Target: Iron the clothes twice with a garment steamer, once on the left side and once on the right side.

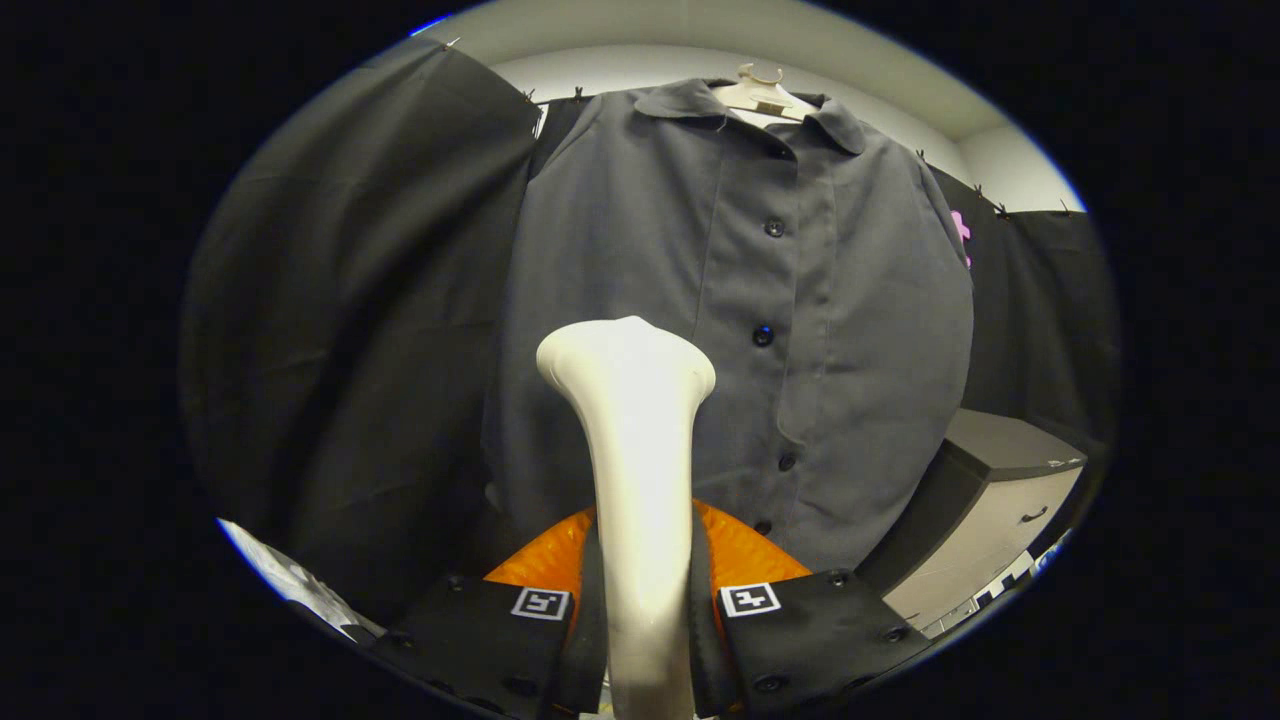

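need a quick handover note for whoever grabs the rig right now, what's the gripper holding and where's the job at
Gripper: shut on the white garment steamer, handle clamped between both fingers, head pointing up toward the shirt.
Grey shirt: buttoned, on a hanger against the black cloth, just beyond the steamer head, which sits in front of the side across the button row from the small cabinet.
Done: steamer picked up; passes made cannot be told.
Left: one pass down each side.

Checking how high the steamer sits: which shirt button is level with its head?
The glossy button just right of the steamer head, second visible from the collar; the other buttons sit higher or lower. Gripper clamps the steamer.
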